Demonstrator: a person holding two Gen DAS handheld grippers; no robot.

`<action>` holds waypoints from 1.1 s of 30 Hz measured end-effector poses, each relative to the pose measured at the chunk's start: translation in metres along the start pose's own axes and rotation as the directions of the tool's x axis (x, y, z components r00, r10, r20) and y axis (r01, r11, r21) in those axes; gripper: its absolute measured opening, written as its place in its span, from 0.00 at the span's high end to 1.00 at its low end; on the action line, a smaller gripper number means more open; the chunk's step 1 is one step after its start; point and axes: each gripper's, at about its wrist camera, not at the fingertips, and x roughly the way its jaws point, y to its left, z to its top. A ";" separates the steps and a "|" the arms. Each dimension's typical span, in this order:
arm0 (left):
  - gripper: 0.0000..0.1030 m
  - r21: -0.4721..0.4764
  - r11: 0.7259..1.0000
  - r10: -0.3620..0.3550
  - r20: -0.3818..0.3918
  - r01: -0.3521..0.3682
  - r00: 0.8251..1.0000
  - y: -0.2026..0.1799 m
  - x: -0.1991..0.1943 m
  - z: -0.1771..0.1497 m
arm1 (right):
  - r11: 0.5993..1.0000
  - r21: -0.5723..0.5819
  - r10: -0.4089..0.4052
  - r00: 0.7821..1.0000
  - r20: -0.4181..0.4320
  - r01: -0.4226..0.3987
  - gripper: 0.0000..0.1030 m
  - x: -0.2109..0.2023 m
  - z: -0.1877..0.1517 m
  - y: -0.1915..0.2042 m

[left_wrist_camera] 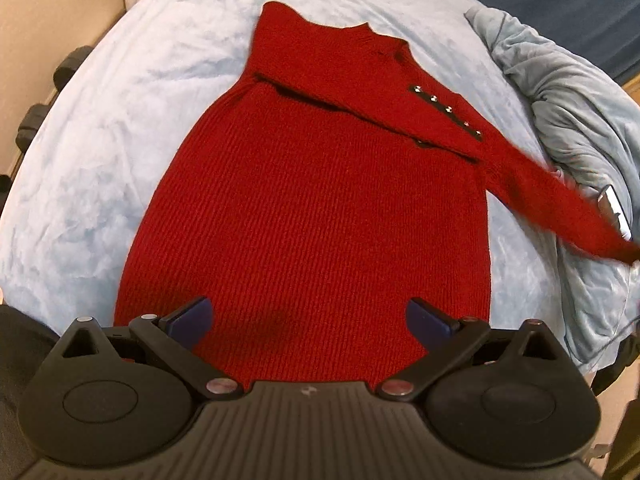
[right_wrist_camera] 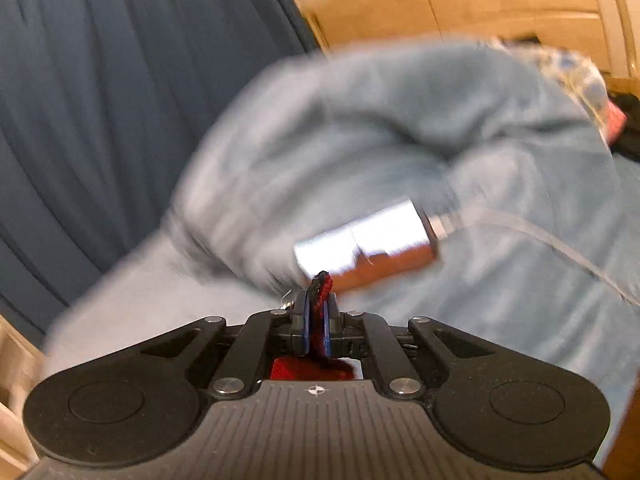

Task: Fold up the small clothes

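A red ribbed knit sweater (left_wrist_camera: 316, 200) lies flat on a light blue blanket (left_wrist_camera: 120, 128), hem nearest me. One sleeve is folded across the chest; a row of metal buttons (left_wrist_camera: 448, 110) runs along it. The other sleeve (left_wrist_camera: 560, 208) stretches out to the right, blurred. My left gripper (left_wrist_camera: 308, 320) is open and empty, hovering over the hem. My right gripper (right_wrist_camera: 318, 300) is shut on the red sleeve cuff (right_wrist_camera: 322, 280), which pokes out between the blue pads.
A bunched grey-blue blanket (left_wrist_camera: 572, 112) lies to the right of the sweater, with a phone (right_wrist_camera: 364, 244) and its cable on it. A dark blue curtain (right_wrist_camera: 100, 100) hangs behind. Dark wheel-like objects (left_wrist_camera: 68, 68) sit at the left edge.
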 end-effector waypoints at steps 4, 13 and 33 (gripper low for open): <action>0.00 -0.006 1.000 0.021 0.002 -0.021 1.000 0.004 0.003 0.006 | 0.995 0.000 -0.102 0.982 -0.158 0.103 0.94 0.055 -0.042 -0.018; 0.00 -0.052 0.998 0.020 0.012 -0.020 1.000 0.032 0.021 0.027 | 0.980 -0.192 -0.071 0.994 -0.088 0.053 0.94 0.049 -0.041 0.058; 0.00 -0.177 0.983 0.066 0.043 -0.058 0.997 0.143 0.020 0.026 | 0.561 -0.546 0.319 0.771 -0.552 -0.623 0.39 -0.002 -0.358 0.451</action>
